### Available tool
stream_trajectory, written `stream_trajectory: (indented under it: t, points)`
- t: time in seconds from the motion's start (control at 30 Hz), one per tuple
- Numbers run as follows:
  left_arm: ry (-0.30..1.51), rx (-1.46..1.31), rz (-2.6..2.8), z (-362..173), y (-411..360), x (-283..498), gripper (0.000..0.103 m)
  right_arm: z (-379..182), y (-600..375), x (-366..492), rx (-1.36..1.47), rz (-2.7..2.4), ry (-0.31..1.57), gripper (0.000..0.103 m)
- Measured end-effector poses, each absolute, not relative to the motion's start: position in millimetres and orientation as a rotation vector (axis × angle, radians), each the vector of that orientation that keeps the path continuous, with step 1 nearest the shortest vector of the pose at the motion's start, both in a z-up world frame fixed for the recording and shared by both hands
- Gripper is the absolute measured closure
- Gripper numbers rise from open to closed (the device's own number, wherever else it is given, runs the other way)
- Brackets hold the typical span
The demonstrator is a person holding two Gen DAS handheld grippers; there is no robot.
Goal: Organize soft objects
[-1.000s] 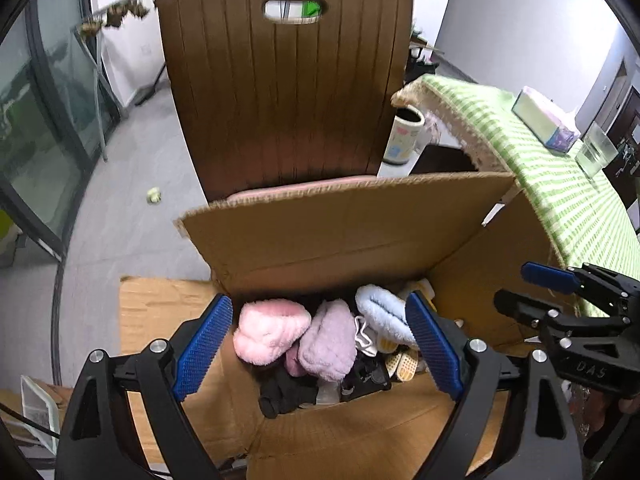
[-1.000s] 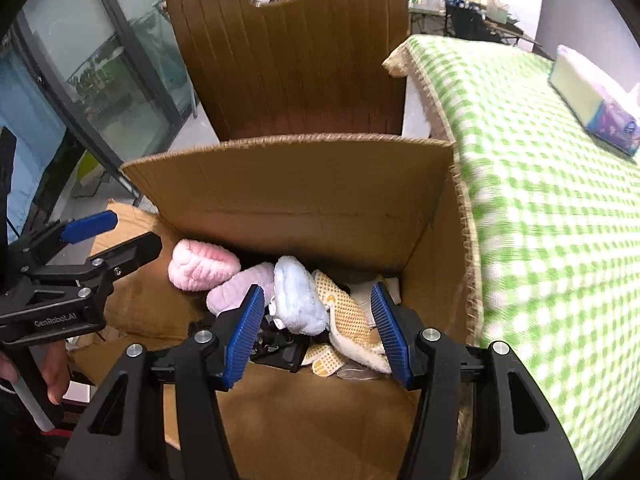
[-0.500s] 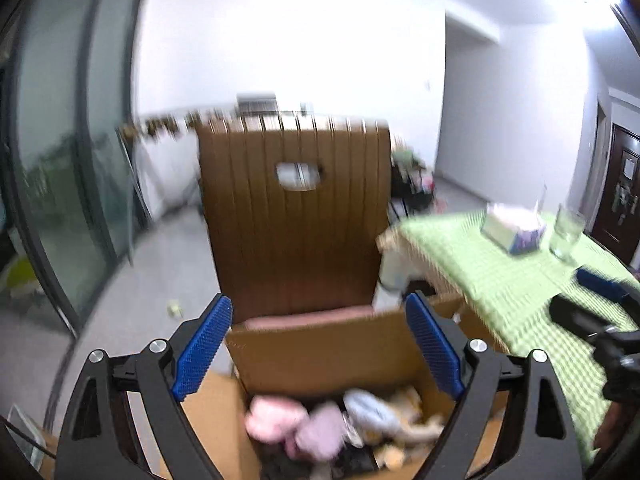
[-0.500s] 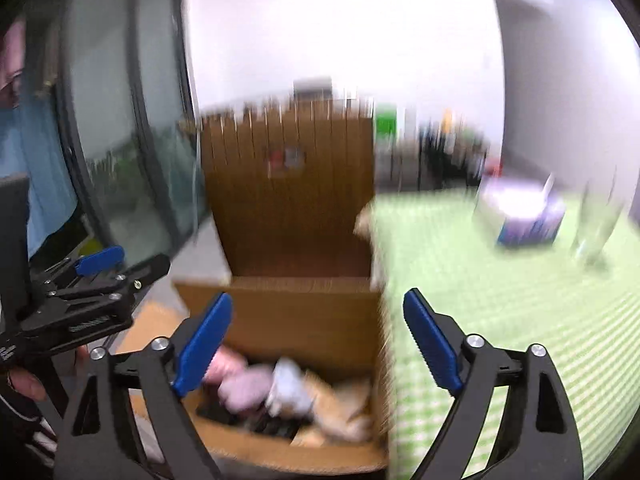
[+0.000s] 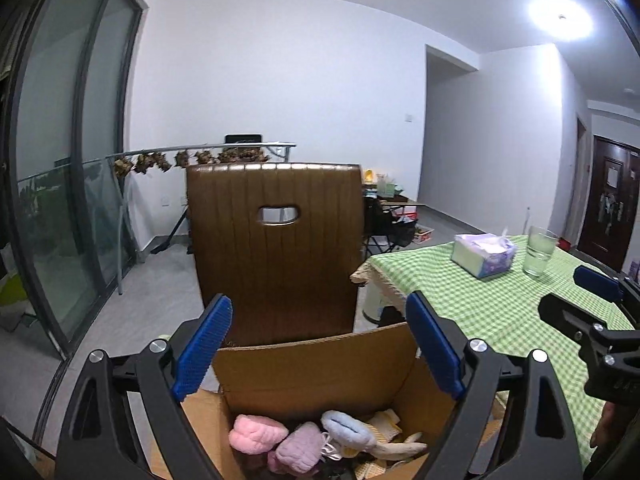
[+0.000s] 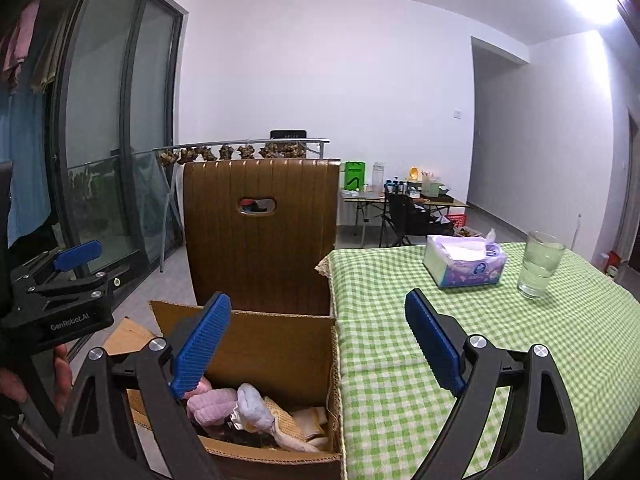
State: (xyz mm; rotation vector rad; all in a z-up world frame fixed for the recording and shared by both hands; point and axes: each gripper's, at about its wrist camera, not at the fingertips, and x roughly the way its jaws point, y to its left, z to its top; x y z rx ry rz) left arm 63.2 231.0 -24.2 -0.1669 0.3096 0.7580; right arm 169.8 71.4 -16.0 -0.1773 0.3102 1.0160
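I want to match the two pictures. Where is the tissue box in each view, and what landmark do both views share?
Left wrist view: the tissue box is at right of centre, on the green checked tablecloth, left of the glass of water.
Right wrist view: the tissue box is right of centre, again left of the glass of water.
Shared landmark: the brown chair back behind the cardboard box.

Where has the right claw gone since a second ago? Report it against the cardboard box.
Yes. The right claw has pulled up and back: the cardboard box now sits lower and smaller, and its jaws stand wider.
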Motion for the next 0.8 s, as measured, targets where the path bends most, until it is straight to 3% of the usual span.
stream_trajectory:
  t: [0.37, 0.8]
  points:
    - [0.305, -0.111, 0.545, -14.7, 174.5, 107.7, 0.017, -8.4, -29.4, 183.3, -0.116, 0.697, 0.337, 0.018]
    - [0.292, -0.026, 0.05, 4.5, 21.1, 173.3, 0.015, -7.5, -222.0, 152.4, -0.028, 0.15, 0.377, 0.016]
